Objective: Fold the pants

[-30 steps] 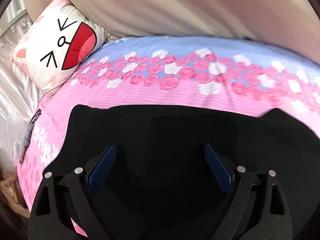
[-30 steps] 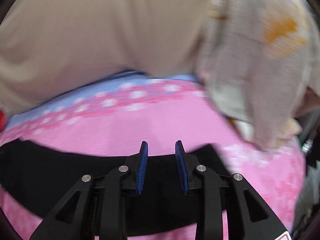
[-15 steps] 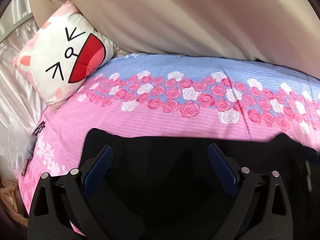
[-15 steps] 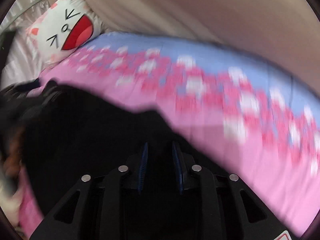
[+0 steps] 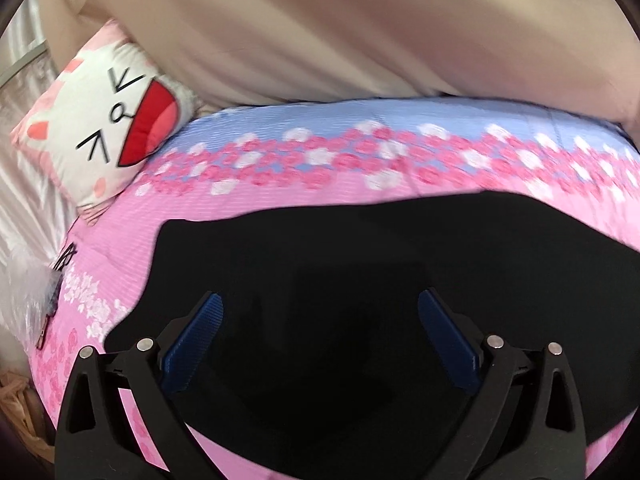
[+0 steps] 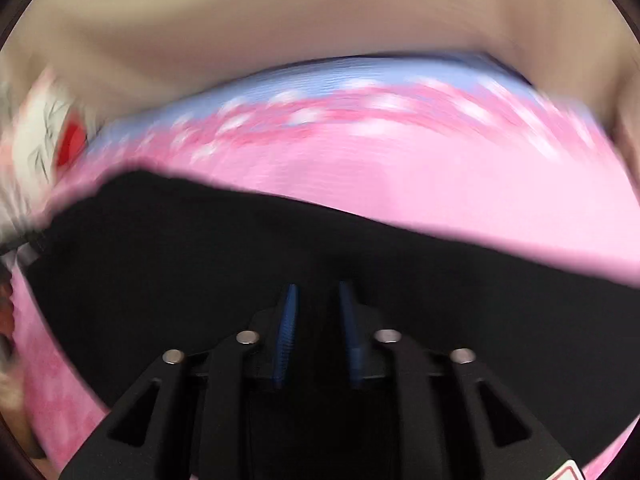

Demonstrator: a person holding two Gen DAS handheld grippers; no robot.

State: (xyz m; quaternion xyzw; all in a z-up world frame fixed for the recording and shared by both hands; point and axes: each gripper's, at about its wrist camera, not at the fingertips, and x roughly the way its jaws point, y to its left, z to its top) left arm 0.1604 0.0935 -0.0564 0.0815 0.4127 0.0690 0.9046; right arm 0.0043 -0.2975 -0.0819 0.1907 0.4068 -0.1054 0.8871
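The pants (image 5: 360,280) are black and soft. They lie flat on my bed, spread out wide from side to side. I see no pattern on them, just dark cloth. The far edge runs in a wavy line, with one corner sticking out on the left side.

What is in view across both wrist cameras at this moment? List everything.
pants: one, black, spread flat on the near part of the bedsheet.
bedsheet: one, pink with a rose band and a blue strip, covering the bed.
cat-face pillow: one, white and pink with a red mouth, far left corner.
curtain: beige, behind the bed.
left gripper: black with blue pads, wide open over the pants.
right gripper: black with blue pads, jaws just been closing, narrow gap over the pants.
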